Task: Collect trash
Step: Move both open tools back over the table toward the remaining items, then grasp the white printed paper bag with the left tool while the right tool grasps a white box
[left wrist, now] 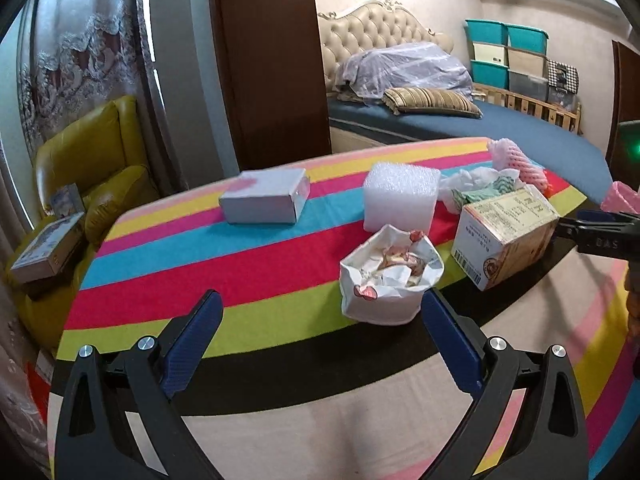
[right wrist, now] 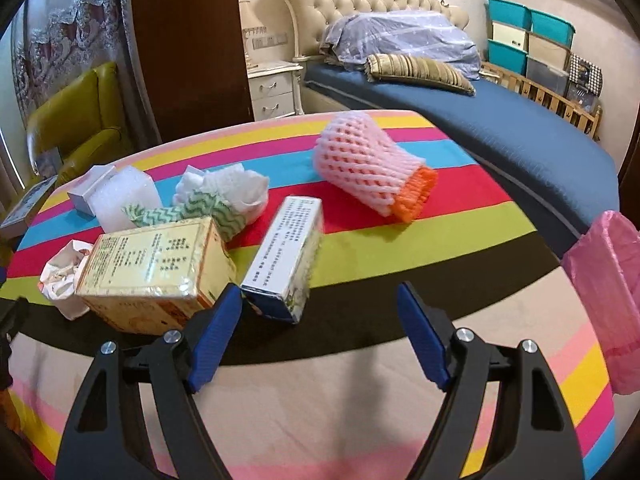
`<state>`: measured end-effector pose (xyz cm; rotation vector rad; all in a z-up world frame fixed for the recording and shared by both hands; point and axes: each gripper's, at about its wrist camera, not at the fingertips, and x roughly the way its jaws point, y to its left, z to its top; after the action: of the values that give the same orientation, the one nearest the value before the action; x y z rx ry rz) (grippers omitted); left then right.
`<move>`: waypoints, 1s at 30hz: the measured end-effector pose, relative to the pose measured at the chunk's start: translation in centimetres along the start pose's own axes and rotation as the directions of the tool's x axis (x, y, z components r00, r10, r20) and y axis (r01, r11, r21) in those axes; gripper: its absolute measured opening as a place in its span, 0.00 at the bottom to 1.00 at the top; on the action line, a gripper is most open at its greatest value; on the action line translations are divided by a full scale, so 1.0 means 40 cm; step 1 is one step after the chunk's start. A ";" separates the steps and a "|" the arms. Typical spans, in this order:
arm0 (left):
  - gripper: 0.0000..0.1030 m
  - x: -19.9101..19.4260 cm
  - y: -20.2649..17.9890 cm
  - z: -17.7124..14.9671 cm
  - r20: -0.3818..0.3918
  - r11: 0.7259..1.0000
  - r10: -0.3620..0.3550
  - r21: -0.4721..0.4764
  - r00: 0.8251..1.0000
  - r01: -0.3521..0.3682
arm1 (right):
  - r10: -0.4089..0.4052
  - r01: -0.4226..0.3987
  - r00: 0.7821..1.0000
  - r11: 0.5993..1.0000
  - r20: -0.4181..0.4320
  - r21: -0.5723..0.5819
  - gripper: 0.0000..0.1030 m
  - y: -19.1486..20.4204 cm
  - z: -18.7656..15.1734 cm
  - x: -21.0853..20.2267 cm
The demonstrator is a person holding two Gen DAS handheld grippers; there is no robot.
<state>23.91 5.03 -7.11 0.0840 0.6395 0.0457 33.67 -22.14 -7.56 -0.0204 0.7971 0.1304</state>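
Now | right gripper (right wrist: 320,308) wide open, empty | blue-ended carton (right wrist: 286,258) just ahead-left, long axis pointing away | left gripper (left wrist: 320,316) open, empty, farther off

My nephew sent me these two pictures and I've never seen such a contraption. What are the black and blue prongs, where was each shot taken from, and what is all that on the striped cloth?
There is no robot: a person holds one pair of tongs in each hand, with a wide-angle camera on each looking along its fingers. One picture is from the left tongs, the other from the right tongs. Both stand open and hold nothing. On the striped cloth lies rubbish: a crumpled white paper bag, a yellow carton, a narrow blue-and-white box, a pink foam net, a white foam block and a grey box.
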 end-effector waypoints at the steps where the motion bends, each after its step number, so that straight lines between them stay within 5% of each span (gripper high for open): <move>1: 0.92 0.002 0.002 0.000 -0.004 1.000 -0.003 -0.006 1.000 0.003 | -0.010 0.010 1.000 1.000 -0.013 -0.008 0.73 0.007 0.003 0.010; 8: 0.92 0.037 0.004 0.005 -0.079 1.000 -0.018 -0.016 0.997 0.016 | -0.054 0.053 0.997 0.998 -0.052 -0.020 0.61 0.031 0.041 0.067; 11: 0.92 0.045 -0.005 0.016 -0.084 1.000 -0.007 -0.015 0.996 0.006 | -0.032 0.033 0.996 0.999 -0.084 0.007 0.25 0.013 0.044 0.084; 20: 0.92 0.095 -0.077 0.026 -0.152 0.992 -0.102 0.060 0.983 0.112 | 0.014 -0.013 1.000 0.999 -0.008 0.031 0.24 -0.023 0.018 0.023; 27: 0.92 0.183 -0.097 0.070 -0.203 0.993 -0.067 0.082 0.977 0.085 | 0.052 -0.052 0.999 0.998 0.001 0.043 0.24 -0.044 -0.004 -0.008; 30: 0.72 0.183 -0.108 0.069 -0.204 0.990 -0.086 0.089 0.975 0.106 | 0.058 -0.058 0.998 0.997 0.008 0.049 0.24 -0.057 -0.019 -0.025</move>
<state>31.48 1.04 -9.65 0.1461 0.8466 -0.0725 32.72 -24.56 -7.44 0.0500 0.7945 0.1652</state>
